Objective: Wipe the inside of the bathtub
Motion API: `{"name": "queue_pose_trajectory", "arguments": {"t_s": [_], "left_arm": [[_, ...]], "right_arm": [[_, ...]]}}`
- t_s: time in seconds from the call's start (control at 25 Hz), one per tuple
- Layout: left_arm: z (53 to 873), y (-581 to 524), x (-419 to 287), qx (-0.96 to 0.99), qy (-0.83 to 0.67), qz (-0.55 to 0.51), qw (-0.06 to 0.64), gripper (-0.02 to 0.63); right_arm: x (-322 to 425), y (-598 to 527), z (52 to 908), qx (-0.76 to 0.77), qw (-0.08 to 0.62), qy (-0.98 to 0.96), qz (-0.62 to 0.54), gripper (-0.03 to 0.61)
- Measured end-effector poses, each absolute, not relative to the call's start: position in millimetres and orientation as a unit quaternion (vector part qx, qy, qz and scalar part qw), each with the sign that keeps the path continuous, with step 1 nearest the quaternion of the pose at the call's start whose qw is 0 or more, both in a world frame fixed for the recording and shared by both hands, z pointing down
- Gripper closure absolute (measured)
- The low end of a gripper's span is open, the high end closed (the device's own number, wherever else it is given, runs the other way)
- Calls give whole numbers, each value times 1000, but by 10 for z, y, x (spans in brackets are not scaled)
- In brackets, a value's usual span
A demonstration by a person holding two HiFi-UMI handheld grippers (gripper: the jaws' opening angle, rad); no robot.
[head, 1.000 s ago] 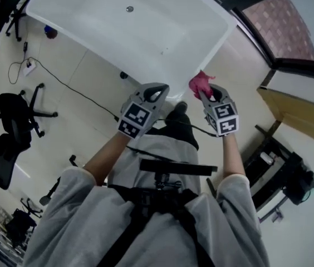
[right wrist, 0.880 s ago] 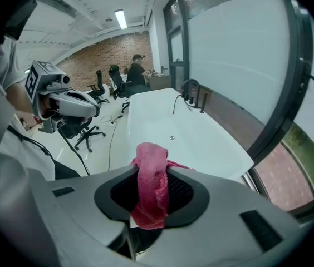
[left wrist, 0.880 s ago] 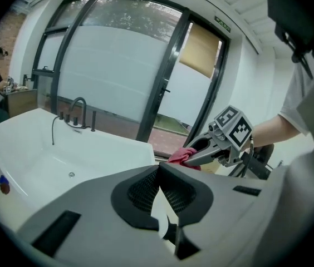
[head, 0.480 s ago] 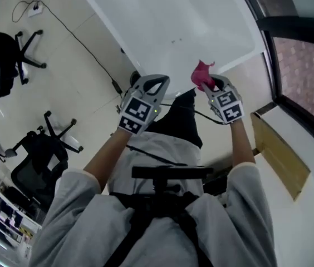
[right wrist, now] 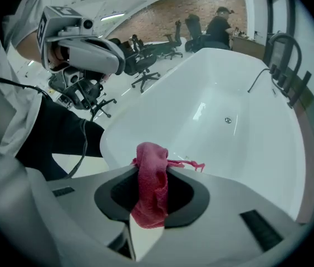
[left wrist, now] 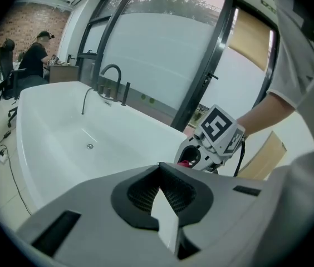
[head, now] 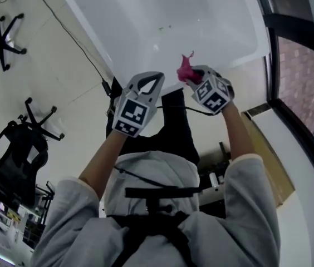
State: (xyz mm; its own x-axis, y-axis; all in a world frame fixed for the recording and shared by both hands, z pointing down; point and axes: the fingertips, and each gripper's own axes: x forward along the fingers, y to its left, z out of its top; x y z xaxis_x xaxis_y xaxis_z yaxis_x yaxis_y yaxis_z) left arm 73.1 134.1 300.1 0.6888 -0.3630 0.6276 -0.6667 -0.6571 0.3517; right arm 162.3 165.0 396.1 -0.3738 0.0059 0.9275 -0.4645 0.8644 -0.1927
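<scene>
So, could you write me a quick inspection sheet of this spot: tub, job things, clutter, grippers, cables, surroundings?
Surface: white bathtub, drain in its floor, nothing lying inside.
Job's things: pink cloth, clamped in the right gripper, held over the tub's near end.
Clutter: nothing seen in the tub.
Grippers: left gripper shut with nothing in it; right gripper shut on the pink cloth.
Cables: black cable runs over the floor beside the tub.
Surroundings: office chairs on the floor, dark window frame by the tub, a person seated at the far end.
</scene>
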Motion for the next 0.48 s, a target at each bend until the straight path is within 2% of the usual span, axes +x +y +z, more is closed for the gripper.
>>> {"name": "queue_pose_trajectory", "arguments": {"t_s": [0.48], "left_arm": [[3602, 1052, 704, 868, -285, 281, 292, 607]], "right_arm": [[1582, 1584, 4610, 23, 587, -784, 200, 480]]}}
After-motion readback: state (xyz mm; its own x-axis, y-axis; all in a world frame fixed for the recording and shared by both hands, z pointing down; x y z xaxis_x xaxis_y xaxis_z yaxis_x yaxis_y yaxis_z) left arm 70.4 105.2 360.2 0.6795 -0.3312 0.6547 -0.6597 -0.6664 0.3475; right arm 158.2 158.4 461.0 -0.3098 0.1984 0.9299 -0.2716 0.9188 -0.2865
